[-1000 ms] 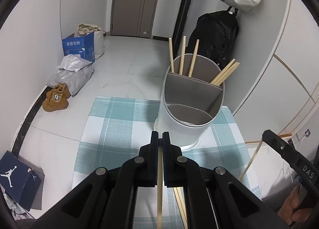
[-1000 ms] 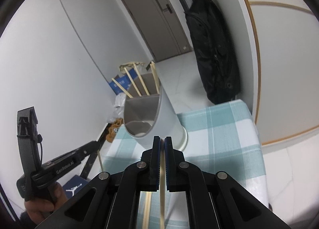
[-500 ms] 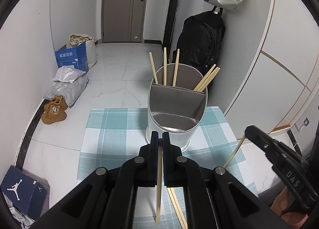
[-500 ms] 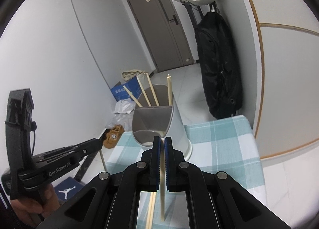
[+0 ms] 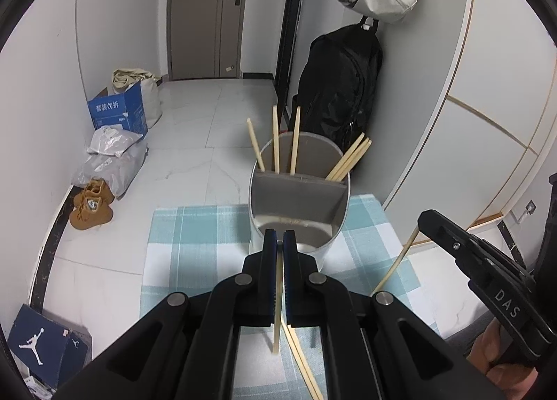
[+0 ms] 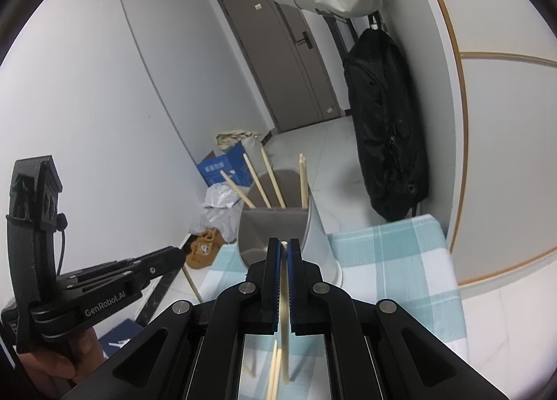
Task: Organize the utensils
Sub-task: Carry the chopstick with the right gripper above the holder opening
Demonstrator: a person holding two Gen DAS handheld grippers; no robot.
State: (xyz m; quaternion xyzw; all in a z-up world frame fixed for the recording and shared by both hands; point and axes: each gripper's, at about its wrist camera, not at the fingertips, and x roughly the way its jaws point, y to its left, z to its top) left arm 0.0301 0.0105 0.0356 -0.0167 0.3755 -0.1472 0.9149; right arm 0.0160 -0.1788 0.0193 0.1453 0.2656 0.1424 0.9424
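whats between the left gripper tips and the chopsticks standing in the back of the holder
In the left wrist view, the holder's empty front compartment and its grey divider separate the left gripper from the standing chopsticks.

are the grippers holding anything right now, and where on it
Yes. The left gripper pinches one chopstick near its upper end; the right gripper likewise pinches another chopstick near its top. Both hang downward.

Holder [image 5: 298,212] at my 12, on cloth [image 5: 195,250] over table. Chopsticks [image 5: 275,142] stand in its far compartment; near compartment holds none I can see. Two loose chopsticks [image 5: 299,358] on cloth at 6, under my left gripper [image 5: 279,243]. Backpack [image 5: 339,86] behind holder, 1 o'clock. Shoes [image 5: 91,203] on floor, 9.
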